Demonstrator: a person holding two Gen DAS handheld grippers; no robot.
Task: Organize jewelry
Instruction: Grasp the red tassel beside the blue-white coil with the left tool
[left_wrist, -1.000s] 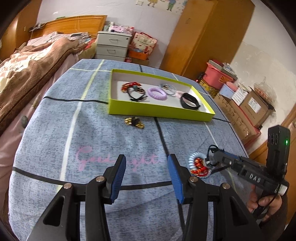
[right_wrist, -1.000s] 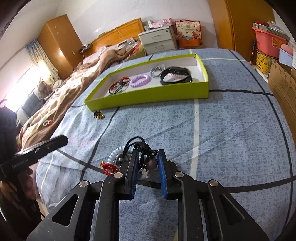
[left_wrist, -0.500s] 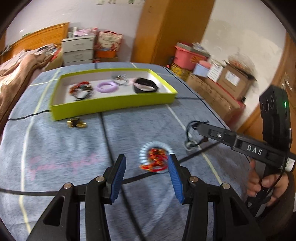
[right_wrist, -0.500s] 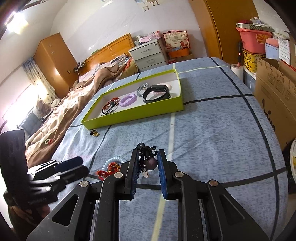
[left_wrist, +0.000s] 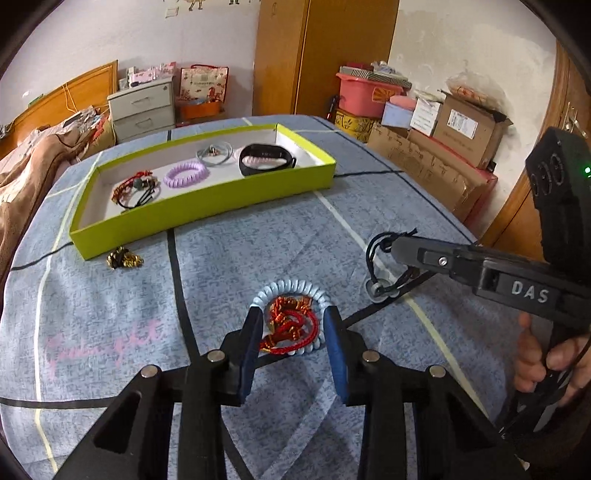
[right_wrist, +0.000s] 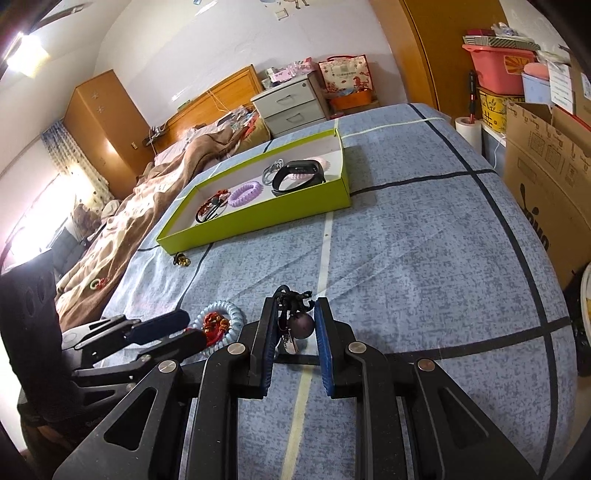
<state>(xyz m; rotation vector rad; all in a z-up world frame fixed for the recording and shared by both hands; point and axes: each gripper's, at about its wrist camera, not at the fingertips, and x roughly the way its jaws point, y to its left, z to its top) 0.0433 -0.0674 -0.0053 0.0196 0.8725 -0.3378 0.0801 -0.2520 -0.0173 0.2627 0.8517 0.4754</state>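
Left gripper (left_wrist: 293, 325) jaws closing around the coil ring (left_wrist: 291, 295) and red cord (left_wrist: 291, 326) lying on the bed, not yet pinching. Right gripper (right_wrist: 293, 319) pinches a black cord with bead (right_wrist: 301, 325), just right of it. Tray (left_wrist: 221, 195) lies well beyond toward the bed's far edge; gold clip (left_wrist: 123, 257) beside its front wall, nothing between.

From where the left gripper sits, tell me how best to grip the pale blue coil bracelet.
Pinch the pale blue coil bracelet across its outer sides, coming from above: it lies flat, with a red corded piece bunched inside. The left gripper already straddles it, fingers closing.
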